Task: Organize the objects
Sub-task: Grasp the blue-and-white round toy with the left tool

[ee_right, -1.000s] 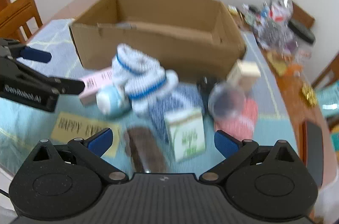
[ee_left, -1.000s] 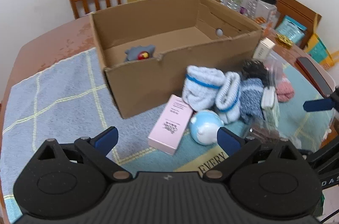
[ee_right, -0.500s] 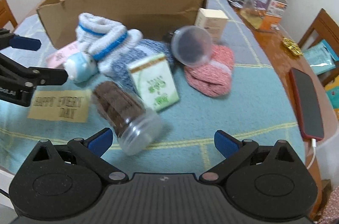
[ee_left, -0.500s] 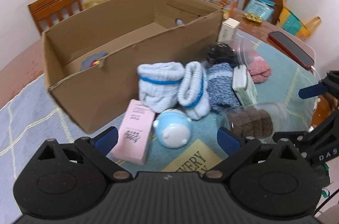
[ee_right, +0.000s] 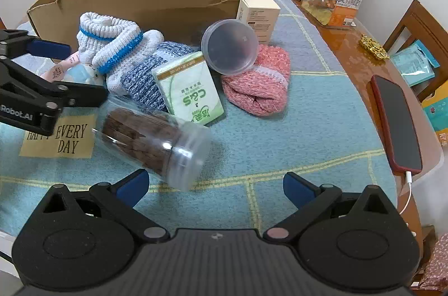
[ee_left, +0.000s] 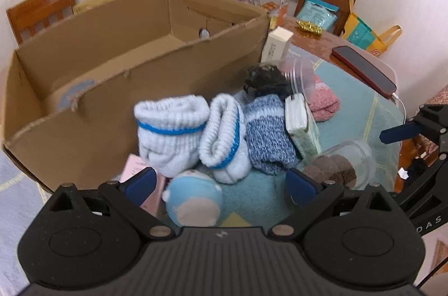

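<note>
Left gripper (ee_left: 219, 182): jaws spread, empty; has advanced over the last second until the blue round toy (ee_left: 193, 199) lies between its fingertips.
Right gripper (ee_right: 215, 188): jaws spread, empty; has swung from the pile's 9 o'clock side to hover at the 6 o'clock end of the cookie jar (ee_right: 152, 140).
Cardboard box (ee_left: 117, 77): open-topped, at 12 o'clock of the pile; a grey item rests inside near its 9 o'clock wall.
Pile: white-and-blue socks (ee_left: 173, 133), blue knit sock (ee_left: 267, 139), green carton (ee_right: 189, 87), pink sock (ee_right: 257, 83), all outside the box on the tablecloth (ee_right: 294, 139).
Phone (ee_right: 397, 122): at 3 o'clock, on the table edge.
Implication: both approaches appear complete; closing on toy and jar is probably next. Sorting has barely begun.
</note>
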Tool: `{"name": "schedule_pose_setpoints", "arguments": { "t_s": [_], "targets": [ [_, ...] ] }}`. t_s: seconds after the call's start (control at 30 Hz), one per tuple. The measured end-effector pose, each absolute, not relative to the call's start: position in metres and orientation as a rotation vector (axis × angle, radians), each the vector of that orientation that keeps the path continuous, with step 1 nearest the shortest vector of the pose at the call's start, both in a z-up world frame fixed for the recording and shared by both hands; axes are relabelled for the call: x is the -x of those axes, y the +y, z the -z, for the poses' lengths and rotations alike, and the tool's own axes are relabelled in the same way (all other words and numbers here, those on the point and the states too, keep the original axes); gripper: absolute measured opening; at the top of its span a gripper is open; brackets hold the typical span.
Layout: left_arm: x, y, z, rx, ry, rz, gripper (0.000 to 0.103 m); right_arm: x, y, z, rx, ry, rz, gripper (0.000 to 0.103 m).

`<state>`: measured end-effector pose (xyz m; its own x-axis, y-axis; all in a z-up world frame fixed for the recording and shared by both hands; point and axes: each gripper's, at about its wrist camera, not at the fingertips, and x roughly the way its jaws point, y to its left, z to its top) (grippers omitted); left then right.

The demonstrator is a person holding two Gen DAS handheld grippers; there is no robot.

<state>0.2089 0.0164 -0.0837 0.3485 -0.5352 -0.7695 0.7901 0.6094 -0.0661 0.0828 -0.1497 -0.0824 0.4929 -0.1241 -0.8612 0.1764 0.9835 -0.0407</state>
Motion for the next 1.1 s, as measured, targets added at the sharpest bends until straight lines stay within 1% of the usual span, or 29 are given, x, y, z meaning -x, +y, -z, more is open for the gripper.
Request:
{"name": "schedule_pose_setpoints", "arguments": {
  "t_s": [0.23,0.4,0.5,0.6,0.63,0.67,0.73,0.77,1.0,1.03,1.07,1.1],
  "targets": [
    [-0.199,0.031,0.084,-0.306,0.9,0.97,0.098,-0.083,-0.151,0.083,-0.053,1.041,0.176,0.103],
    [-0.188,0.038,0.08,-0.345,0.905,1.007,0.098,-0.084,-0.151,0.085,-0.046,1.05,0.17,0.103],
    [-0.186,0.038,0.083,-0.374,0.877,0.975,0.098,-0.084,-0.151,0.084,-0.046,1.048,0.16,0.103],
    [-0.19,0.035,0.085,-0.412,0.844,0.917,0.095,-0.085,-0.151,0.084,-0.044,1.047,0.158,0.103],
    [-0.192,0.034,0.085,-0.427,0.832,0.911,0.091,-0.085,-0.151,0.084,-0.046,1.047,0.157,0.103],
    [-0.193,0.033,0.085,-0.441,0.821,0.908,0.083,-0.085,-0.15,0.084,-0.047,1.045,0.154,0.103],
    [-0.194,0.03,0.085,-0.467,0.8,0.898,0.074,-0.085,-0.15,0.083,-0.047,1.043,0.153,0.103],
    [-0.194,0.029,0.086,-0.486,0.793,0.897,0.073,-0.085,-0.151,0.084,-0.047,1.043,0.153,0.103],
    [-0.185,0.019,0.095,-0.572,0.724,0.868,0.073,-0.083,-0.155,0.084,-0.064,1.042,0.16,0.103],
    [-0.183,0.016,0.096,-0.582,0.714,0.868,0.071,-0.083,-0.156,0.083,-0.067,1.041,0.158,0.103],
    [-0.182,0.014,0.096,-0.593,0.704,0.865,0.064,-0.083,-0.156,0.083,-0.067,1.04,0.156,0.103],
    [-0.182,0.011,0.097,-0.608,0.703,0.858,0.06,-0.083,-0.157,0.083,-0.072,1.038,0.149,0.103]
  ]
}}
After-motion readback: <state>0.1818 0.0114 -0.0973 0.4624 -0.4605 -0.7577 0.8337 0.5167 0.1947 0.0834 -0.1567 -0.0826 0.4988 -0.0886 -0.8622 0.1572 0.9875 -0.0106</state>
